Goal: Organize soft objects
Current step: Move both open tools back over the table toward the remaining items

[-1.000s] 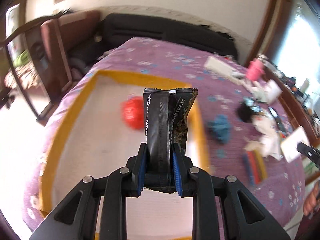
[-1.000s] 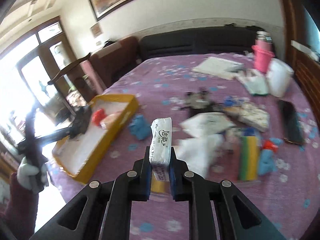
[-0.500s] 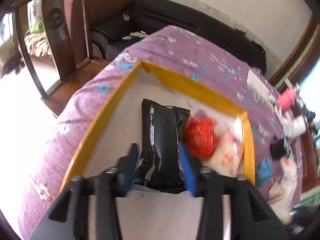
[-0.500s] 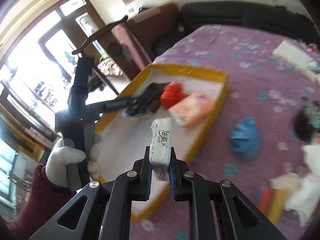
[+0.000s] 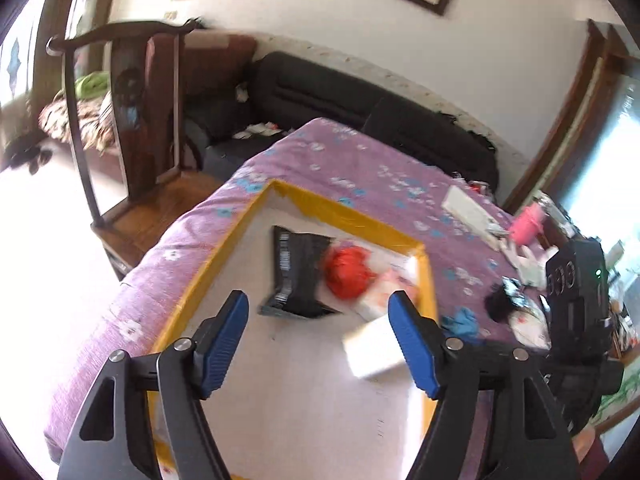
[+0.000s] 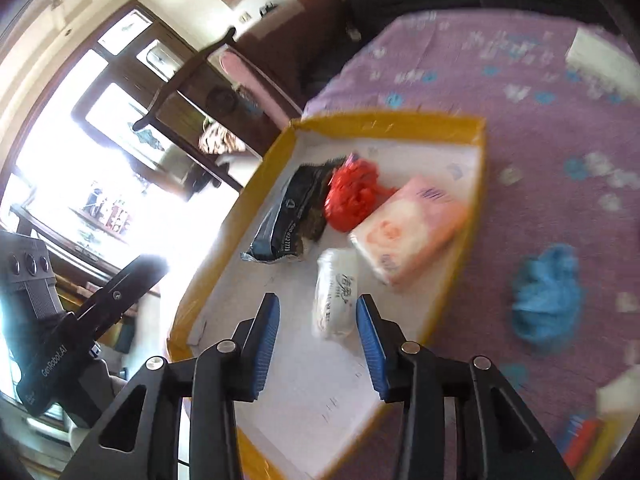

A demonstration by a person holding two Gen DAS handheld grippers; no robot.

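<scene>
A yellow-rimmed tray (image 5: 224, 248) (image 6: 476, 168) lies on the purple bedspread. In it lie a black snack packet (image 5: 296, 276) (image 6: 288, 216), a red crumpled bag (image 5: 346, 270) (image 6: 352, 192), a pink tissue pack (image 6: 408, 228) and a small white tissue pack (image 5: 372, 346) (image 6: 336, 292). My left gripper (image 5: 320, 340) is open and empty above the tray, drawn back from the black packet. My right gripper (image 6: 318, 338) is open just above the white tissue pack, which lies between its blue pads.
A blue crumpled cloth (image 6: 548, 292) (image 5: 462, 322) lies on the bedspread right of the tray. More clutter, a pink cup (image 5: 528, 228) and white papers sit at the far right. A wooden chair (image 5: 132, 120) and a dark sofa (image 5: 360, 108) stand beyond the bed.
My left gripper set the black packet in the tray, opened and drew back. My right gripper carried the white tissue pack over the tray and let it go.
</scene>
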